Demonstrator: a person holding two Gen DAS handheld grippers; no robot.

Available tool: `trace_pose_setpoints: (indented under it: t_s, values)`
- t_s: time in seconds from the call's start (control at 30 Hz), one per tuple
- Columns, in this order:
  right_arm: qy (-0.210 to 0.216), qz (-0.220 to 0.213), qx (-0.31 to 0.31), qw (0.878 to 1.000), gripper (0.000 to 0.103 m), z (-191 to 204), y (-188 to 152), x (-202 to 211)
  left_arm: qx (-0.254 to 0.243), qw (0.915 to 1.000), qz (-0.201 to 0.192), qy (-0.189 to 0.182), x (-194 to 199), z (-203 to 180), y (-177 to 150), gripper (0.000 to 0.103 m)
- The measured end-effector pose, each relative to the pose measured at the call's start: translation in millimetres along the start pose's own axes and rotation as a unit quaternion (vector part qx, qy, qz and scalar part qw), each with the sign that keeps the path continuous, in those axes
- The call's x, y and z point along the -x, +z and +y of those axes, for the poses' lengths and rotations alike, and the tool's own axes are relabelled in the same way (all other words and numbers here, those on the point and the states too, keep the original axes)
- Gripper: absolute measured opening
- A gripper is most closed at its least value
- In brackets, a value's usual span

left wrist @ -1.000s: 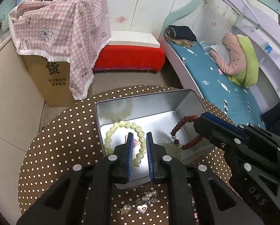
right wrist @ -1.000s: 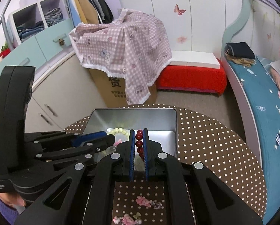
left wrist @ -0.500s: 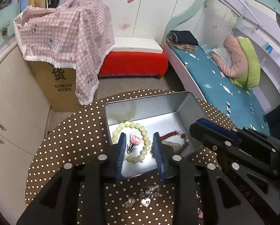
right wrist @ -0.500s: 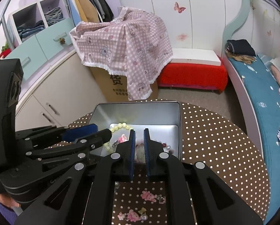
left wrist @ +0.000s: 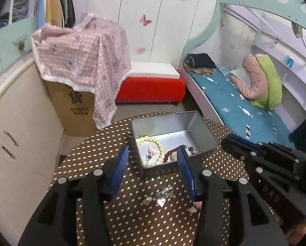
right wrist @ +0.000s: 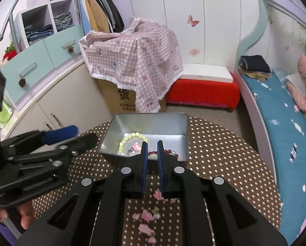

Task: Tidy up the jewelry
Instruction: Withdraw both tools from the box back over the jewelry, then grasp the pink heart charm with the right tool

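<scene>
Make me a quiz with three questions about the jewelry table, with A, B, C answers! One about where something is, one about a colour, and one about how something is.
1. Where is the pale bead bracelet?
A. inside the metal tin
B. on the bed
C. on the cardboard box

2. What colour is the tablecloth?
A. plain white
B. brown with white dots
C. green stripes

3. How do the jaws of the left gripper stand?
A. clamped on the bracelet
B. apart, with nothing between them
C. clamped on a hair clip

Answers:
1 A: the bracelet lies on the tin's floor.
2 B: white dots cover the brown cloth.
3 B: the blue pads stand wide apart and touch nothing.
</scene>
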State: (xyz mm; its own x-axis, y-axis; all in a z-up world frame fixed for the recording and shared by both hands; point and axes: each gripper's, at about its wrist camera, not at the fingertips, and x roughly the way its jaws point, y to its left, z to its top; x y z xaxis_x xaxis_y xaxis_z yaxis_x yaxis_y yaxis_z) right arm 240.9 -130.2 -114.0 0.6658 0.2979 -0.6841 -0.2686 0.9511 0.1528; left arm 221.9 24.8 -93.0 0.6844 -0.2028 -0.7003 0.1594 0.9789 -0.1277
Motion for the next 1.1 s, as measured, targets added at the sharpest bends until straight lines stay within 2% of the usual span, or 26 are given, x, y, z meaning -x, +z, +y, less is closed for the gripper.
trace_pose_setpoints:
  t_s: [0.03,0.1,0.13,0.17,0.33,0.63,0.83,1.03,1.1]
  values:
    - [-0.004,-0.001,0.001,1.0,0.012,0,-4,5,-0.002,1.0,-0.004,0.005,6,0,-5,0.047]
    - [-0.015,-0.003,-0.001,1.0,0.024,-1,-13,13,0.005,0.9998,-0.013,0.013,15,2,-14,0.049]
    - [-0.019,-0.006,-0.001,1.0,0.04,-2,-17,16,0.01,0.9998,-0.014,0.013,19,3,-21,0.051]
    - [-0.024,-0.008,0.001,1.0,0.045,-2,-25,20,0.013,0.9997,-0.014,0.013,22,3,-26,0.053]
    - [-0.029,0.002,-0.006,1.0,0.045,-7,-55,29,0.016,0.9993,-0.014,0.03,30,4,-59,0.055]
    - [-0.036,0.051,-0.007,0.998,0.045,-5,-109,7,0.034,0.9984,0.034,0.03,15,11,-105,0.055]
    - [-0.033,0.077,0.005,0.996,0.045,5,-127,-10,0.037,0.9978,0.048,0.027,8,12,-114,0.055]
    - [-0.028,0.089,0.021,0.995,0.044,10,-128,-23,0.033,0.9977,0.054,0.021,4,11,-116,0.055]
    - [-0.027,0.092,0.03,0.995,0.038,12,-130,-26,0.034,0.9976,0.056,0.021,2,11,-116,0.055]
